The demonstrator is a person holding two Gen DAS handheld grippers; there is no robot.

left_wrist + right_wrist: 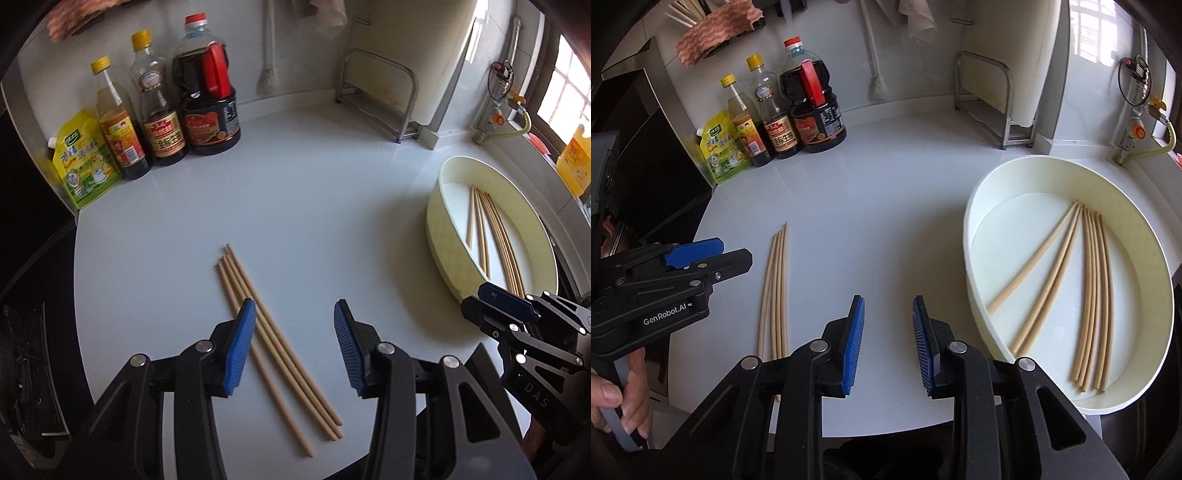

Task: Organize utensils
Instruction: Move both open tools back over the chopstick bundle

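While four loose chopsticks (273, 343) lie side by side on the counter (295, 206), the rest sit in the white basin (1027, 177) to the right. Both the left gripper (295, 347) and right gripper (888, 345) stand spread and empty. Pinching the tight bundle could roll one stick free, and it may slip off the near counter edge.

Left tongs (295, 314): my black, blue-padded pair, jaws apart, empty, angled downward.
Right tongs (888, 308): same, narrower gap, empty.
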